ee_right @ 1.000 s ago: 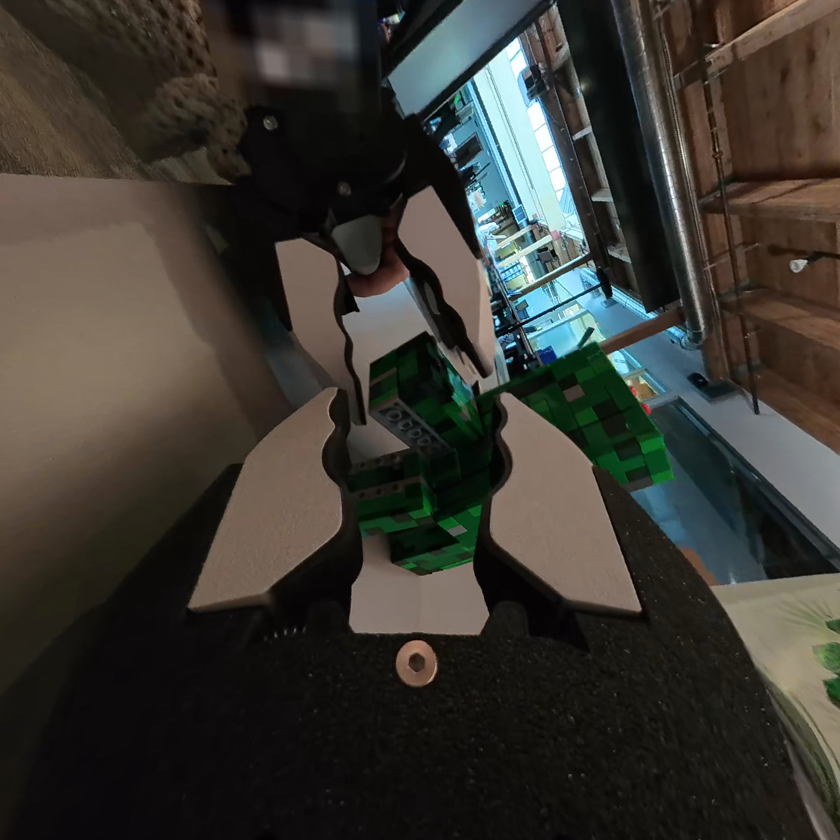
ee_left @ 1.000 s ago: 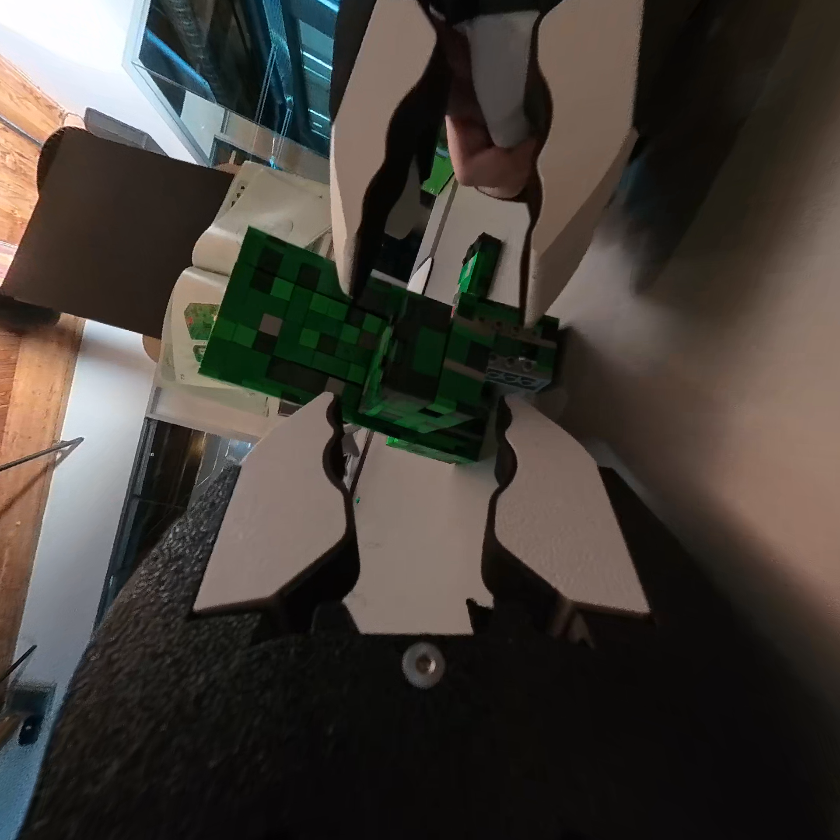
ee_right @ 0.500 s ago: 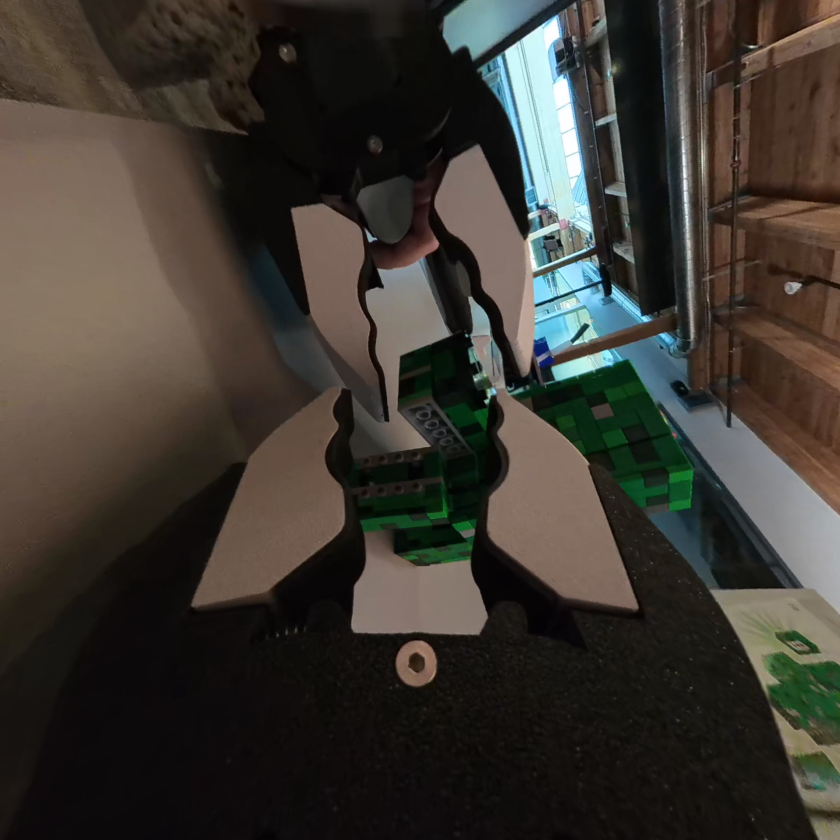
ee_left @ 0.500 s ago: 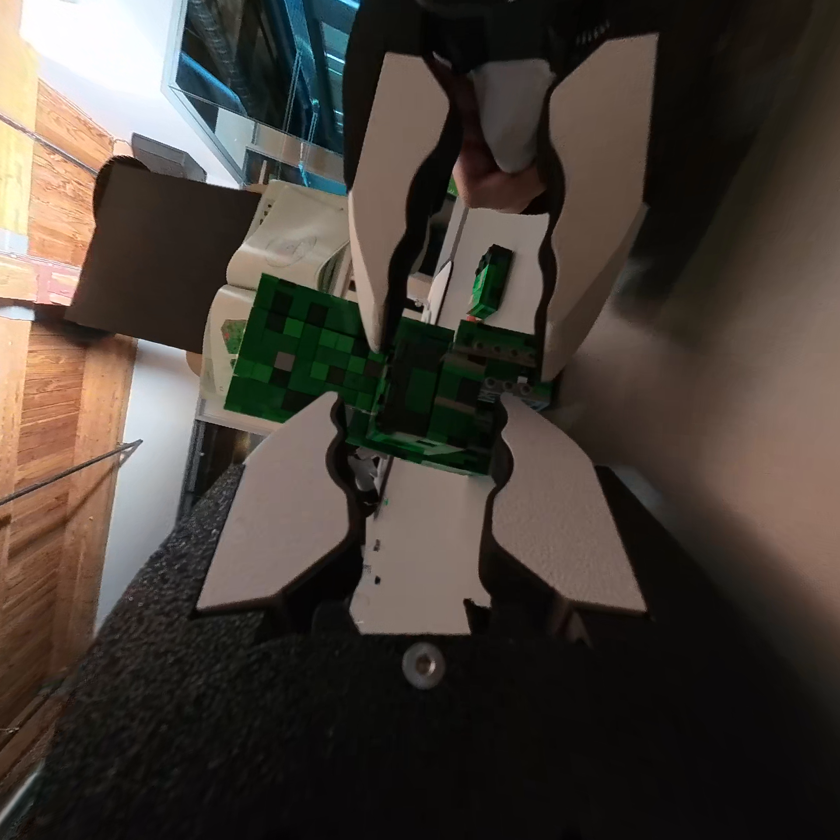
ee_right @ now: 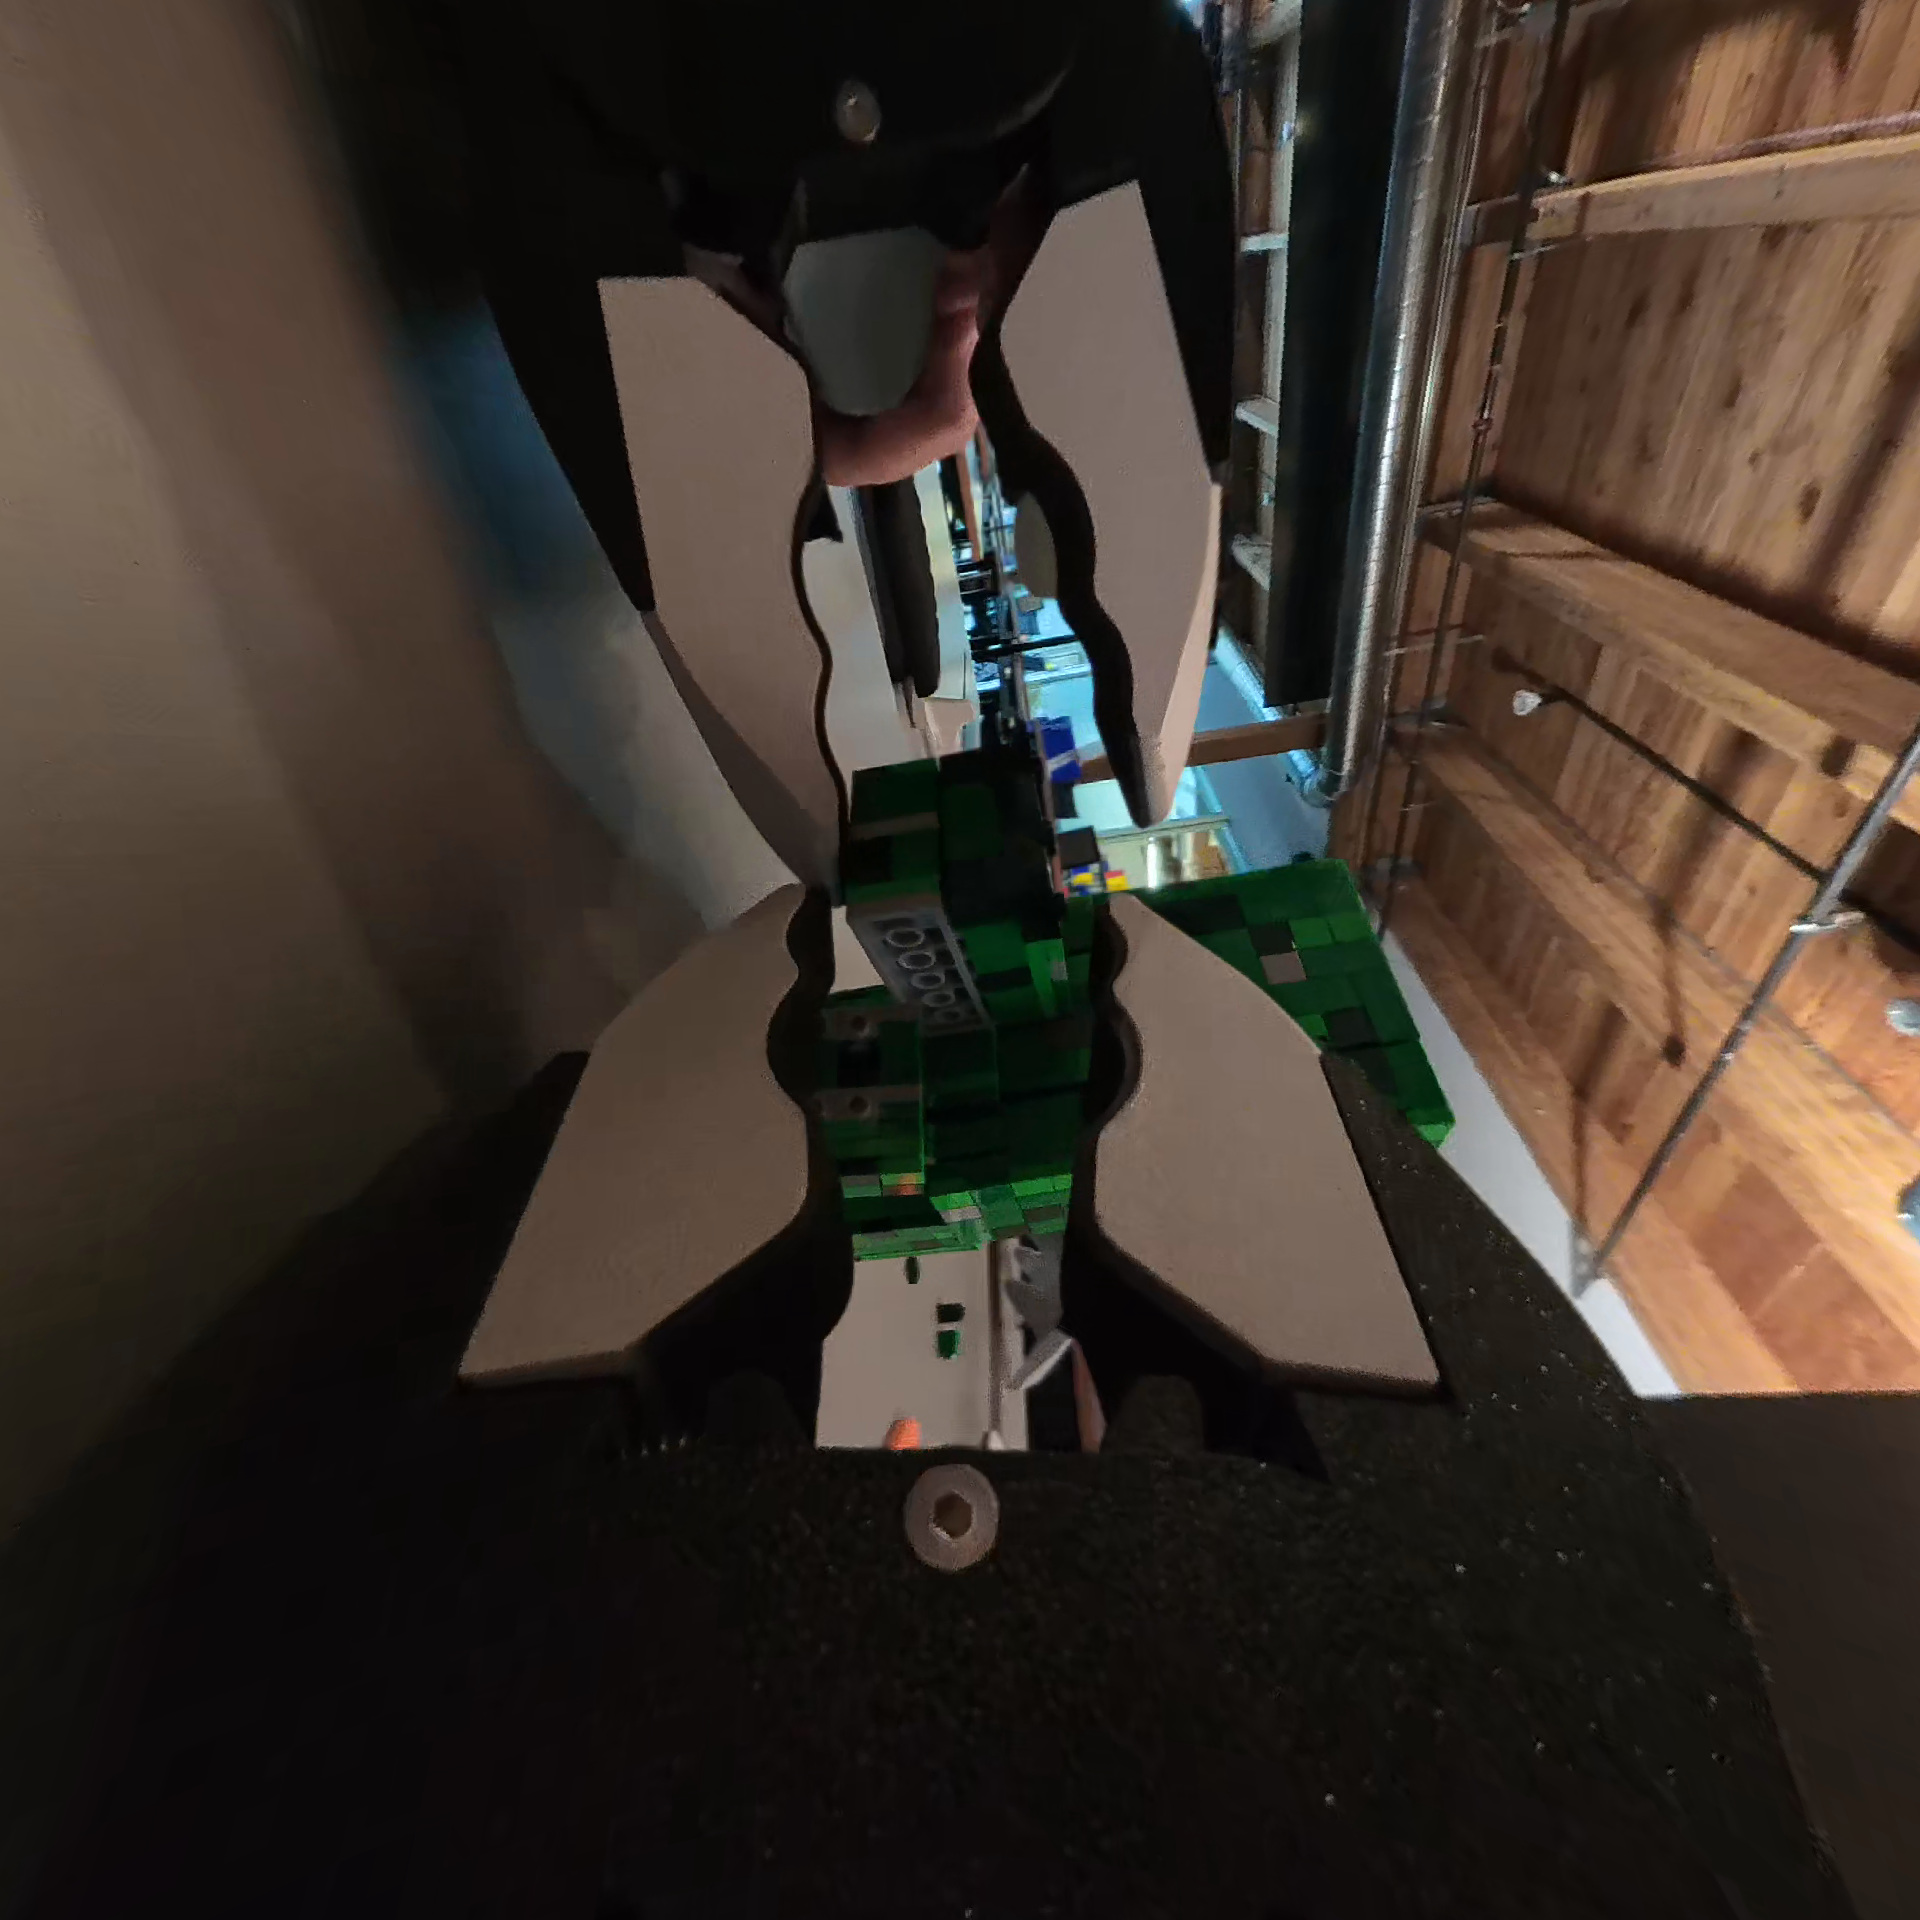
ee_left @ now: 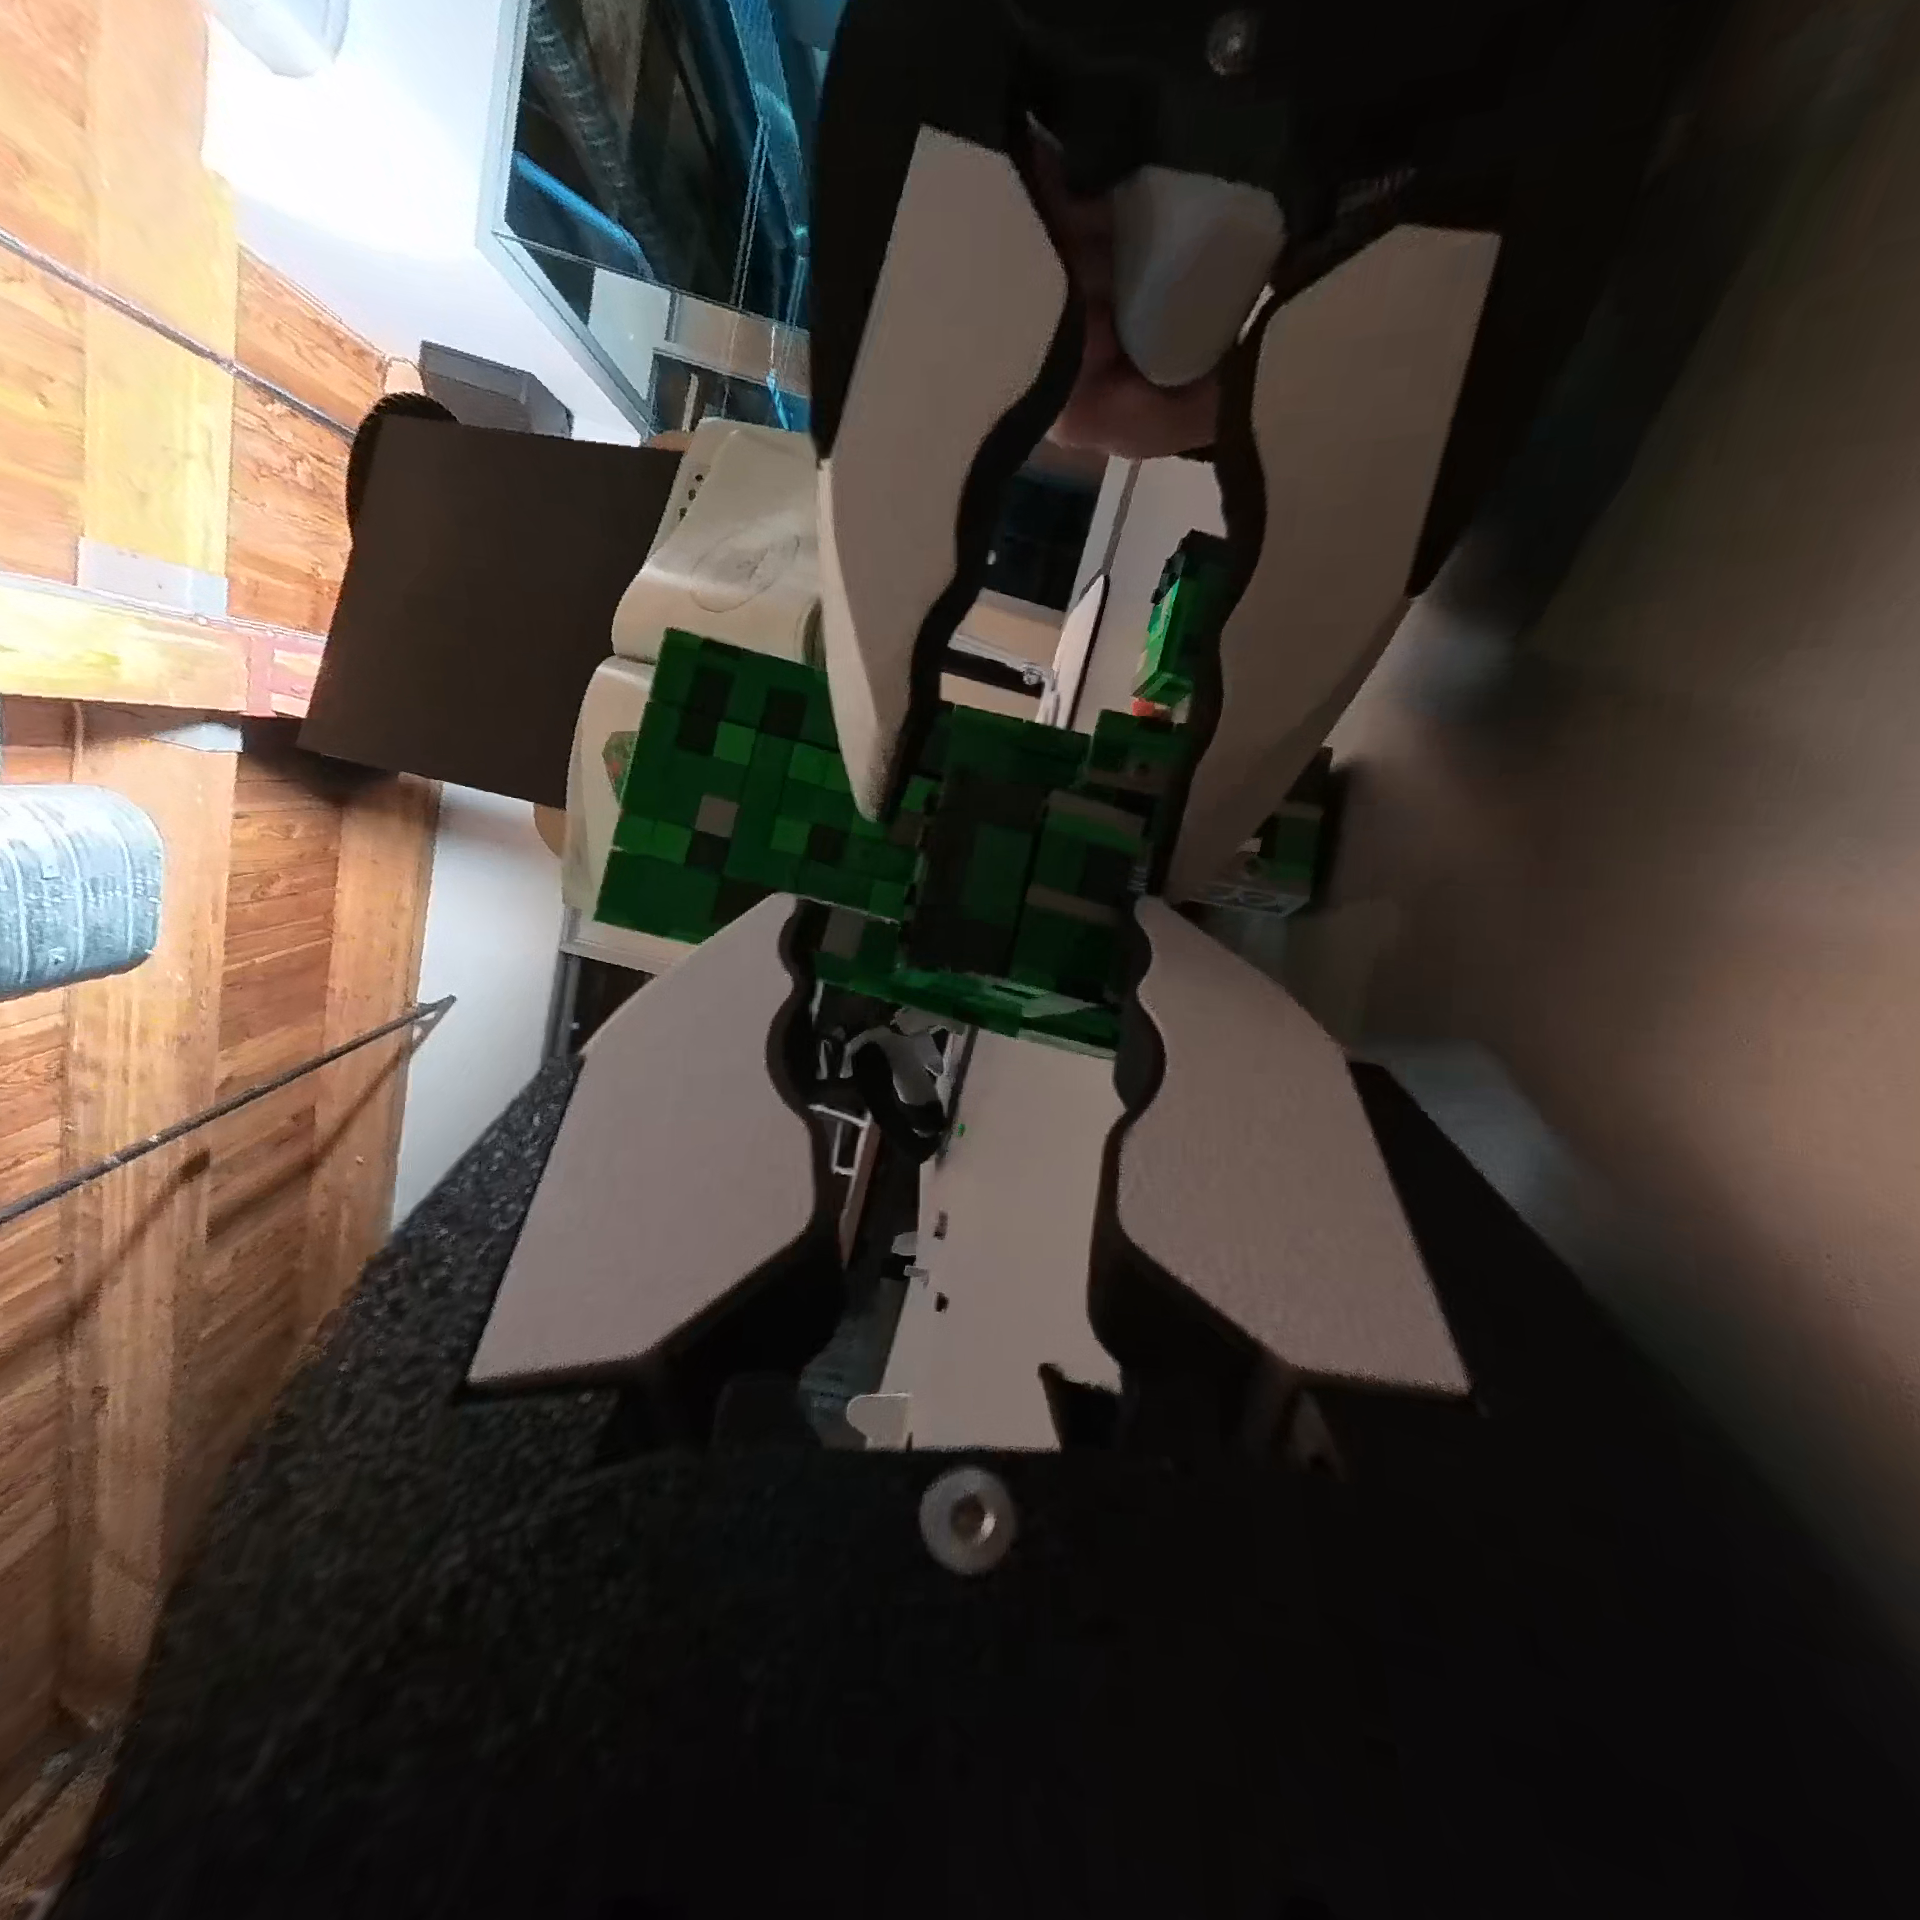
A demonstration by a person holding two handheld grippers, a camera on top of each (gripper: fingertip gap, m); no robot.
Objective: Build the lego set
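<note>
Wood-plank walls, pipes behind; both views tipped sideways. Green lego model (ee_left: 997,873) held in air btwn both grippers. Left gripper (ee_left: 961,914) pinching body; right gripper (ee_right: 961,971) clamped on it too. Prob light, rigid, but bricks pop apart; grip flat body sides, not big head block (ee_left: 727,800).

Glossy plastic lego model (ee_left: 966,862), matt fingers (ee_left: 665,1195)

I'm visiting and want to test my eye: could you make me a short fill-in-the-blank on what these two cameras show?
1. Both grippers clamp one lego model built mostly of ___ bricks.
2. The left gripper and the right gripper point ___ each other.
3. Wood panelling sits behind a ___ pipe.

Missing words: green; toward; metal
</note>
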